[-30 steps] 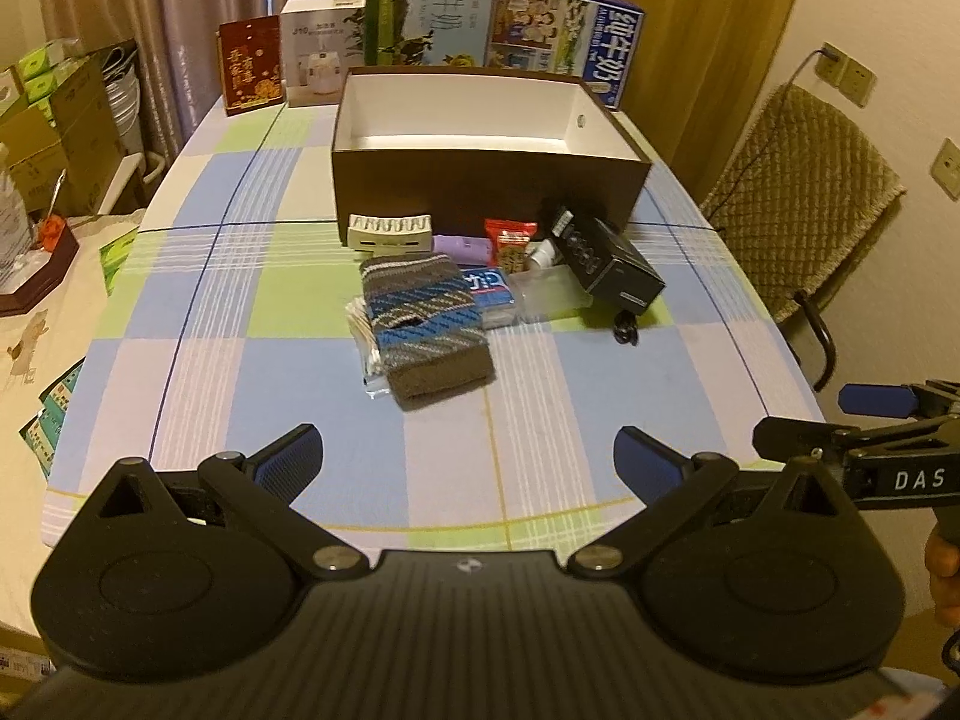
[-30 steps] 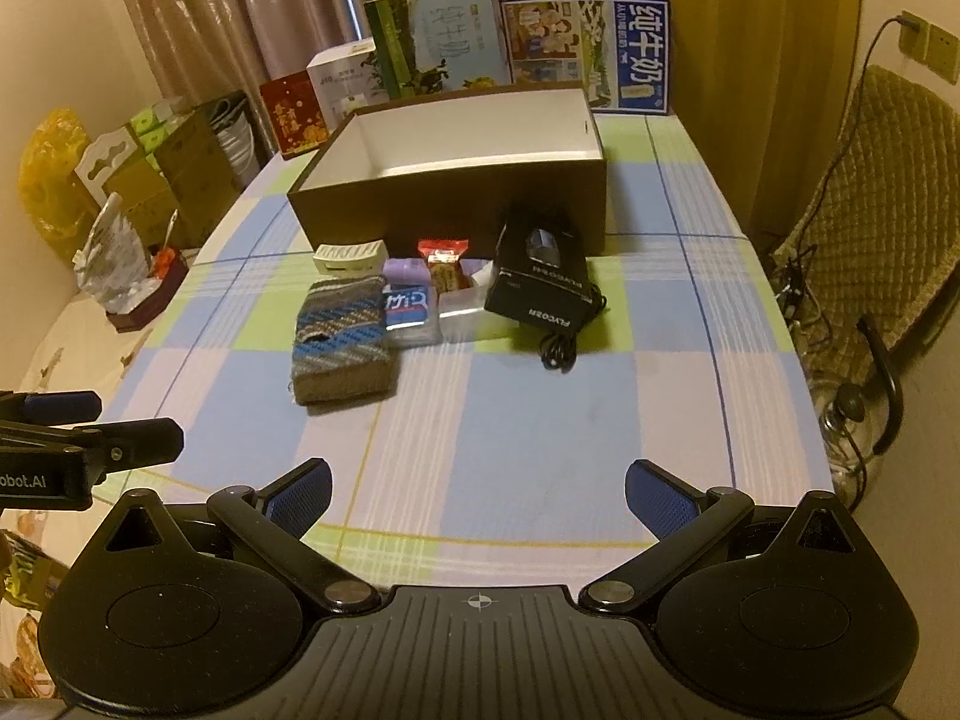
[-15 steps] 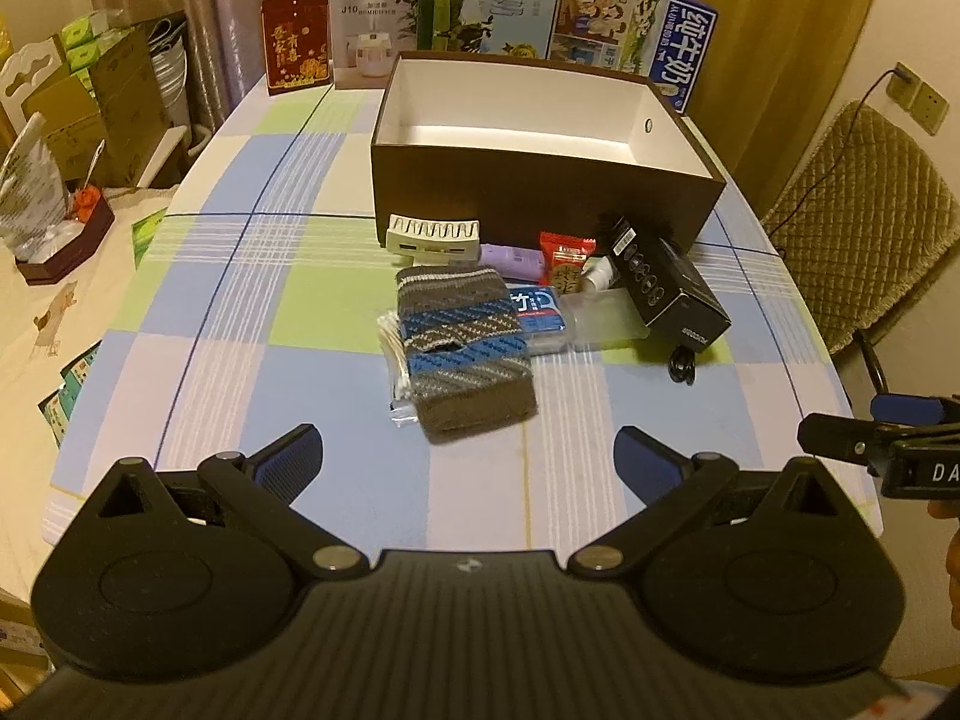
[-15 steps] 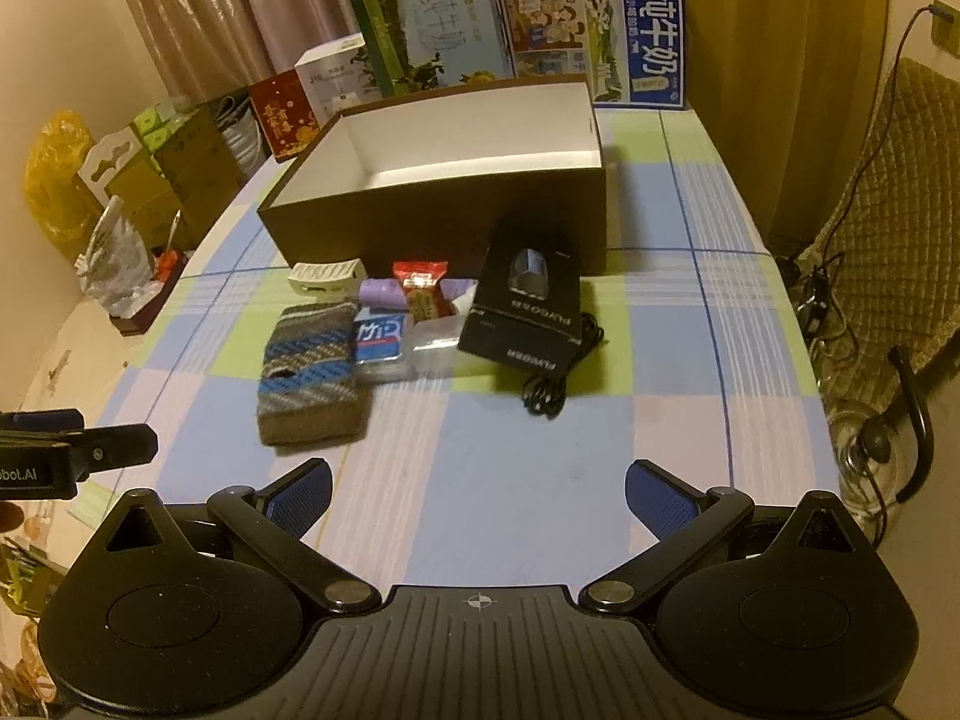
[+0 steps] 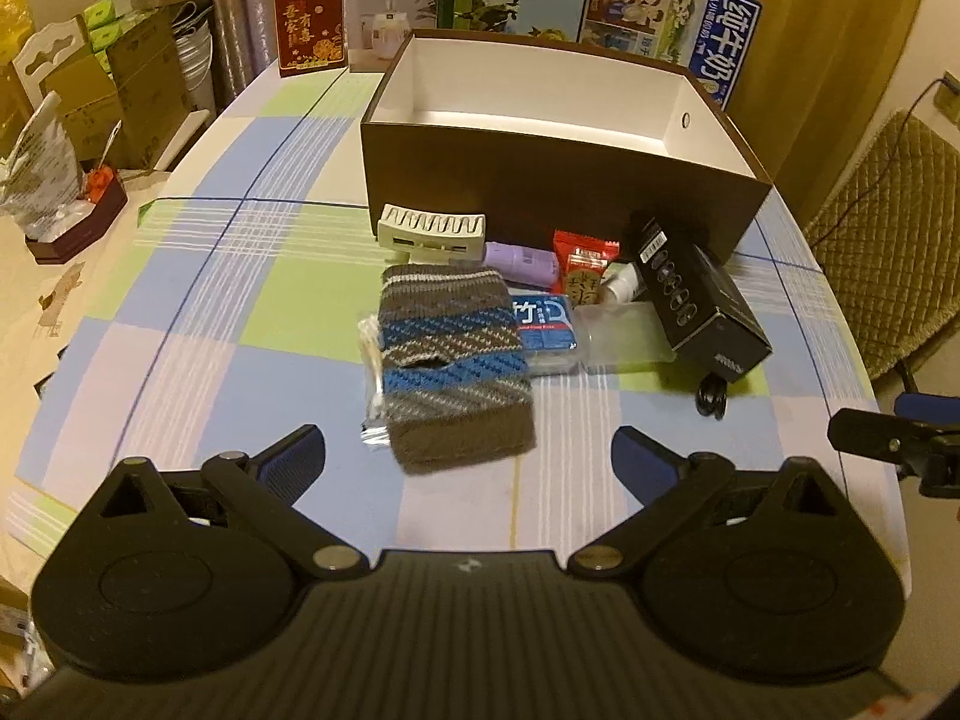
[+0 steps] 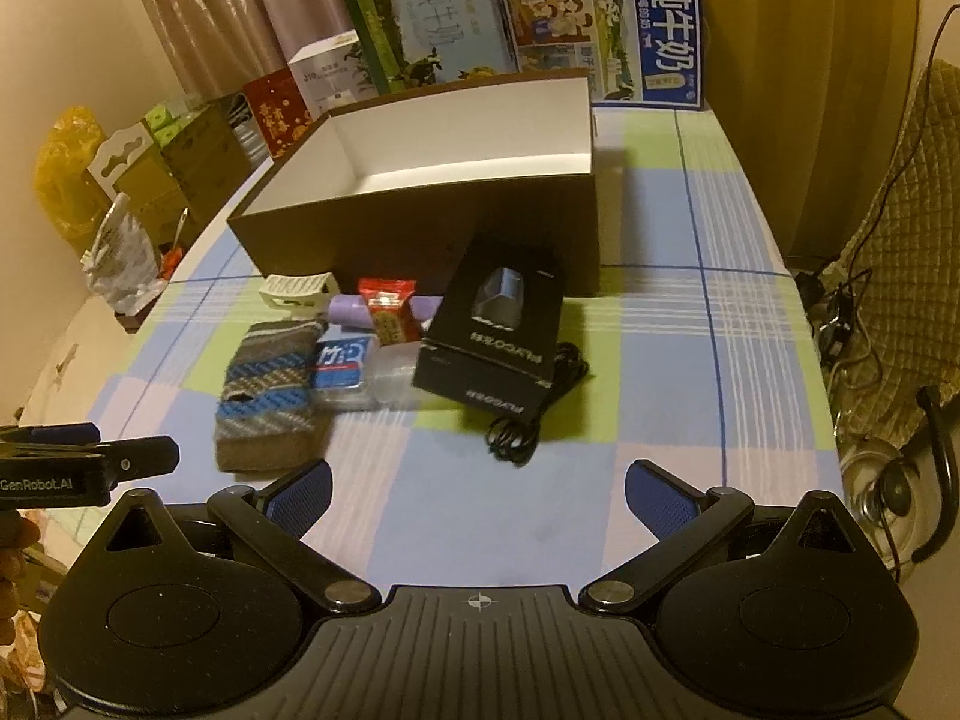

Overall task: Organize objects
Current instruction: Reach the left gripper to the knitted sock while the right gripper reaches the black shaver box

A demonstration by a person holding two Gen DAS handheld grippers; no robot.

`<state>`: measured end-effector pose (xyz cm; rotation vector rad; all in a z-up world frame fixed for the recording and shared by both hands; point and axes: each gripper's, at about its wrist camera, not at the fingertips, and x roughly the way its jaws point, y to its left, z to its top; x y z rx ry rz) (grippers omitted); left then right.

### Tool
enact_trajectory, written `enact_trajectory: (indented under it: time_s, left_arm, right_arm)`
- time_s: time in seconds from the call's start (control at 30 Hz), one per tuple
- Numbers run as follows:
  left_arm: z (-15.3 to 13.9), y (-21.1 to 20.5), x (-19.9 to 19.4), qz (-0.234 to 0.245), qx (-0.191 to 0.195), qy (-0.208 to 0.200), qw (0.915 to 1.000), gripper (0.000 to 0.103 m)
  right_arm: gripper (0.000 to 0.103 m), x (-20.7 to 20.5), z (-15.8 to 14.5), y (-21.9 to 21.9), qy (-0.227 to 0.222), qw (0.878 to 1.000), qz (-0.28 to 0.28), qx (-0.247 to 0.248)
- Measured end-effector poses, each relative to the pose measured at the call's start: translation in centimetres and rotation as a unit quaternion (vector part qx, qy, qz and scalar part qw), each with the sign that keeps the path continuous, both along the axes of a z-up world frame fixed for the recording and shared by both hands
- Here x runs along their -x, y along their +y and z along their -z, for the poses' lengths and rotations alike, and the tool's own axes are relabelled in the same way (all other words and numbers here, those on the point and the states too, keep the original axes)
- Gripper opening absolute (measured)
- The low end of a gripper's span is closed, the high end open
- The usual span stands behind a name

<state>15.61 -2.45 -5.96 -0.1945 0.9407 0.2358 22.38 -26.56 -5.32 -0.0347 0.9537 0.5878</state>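
Warm, dim indoor light tints both of your views yellow-orange, with drawn curtains [image 6: 198,12] behind. The white inside of the open box [image 5: 540,96] is your brightest patch, near glare in both views. Soft shadows fall toward you in front of the box and beside the black carton [image 6: 498,324]. Your knitted pouch [image 5: 450,360] looks smeared at its near edge, a sign of motion blur. Fisheye distortion bends the checked tablecloth [image 5: 240,312] lines outward, and black vignetting cuts your frame corners.
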Motion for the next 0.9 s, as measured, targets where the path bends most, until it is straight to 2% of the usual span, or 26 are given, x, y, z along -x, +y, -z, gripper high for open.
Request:
enact_trajectory:
  time_s: [0.37, 0.9]
  left_arm:
    - [3.2, 0.6, -3.1, -0.018, -0.017, -0.007, 0.9997, 0.096]
    - [7.5, 3.4, -9.9, -0.005, -0.02, 0.034, 0.9992, 0.096]
  right_arm:
    - [0.101, -3.6, 2.3, -0.3, 0.004, 0.999, 0.033, -0.003]
    - [0.101, -7.6, 3.4, 0.5, 0.02, 0.995, 0.102, 0.002]
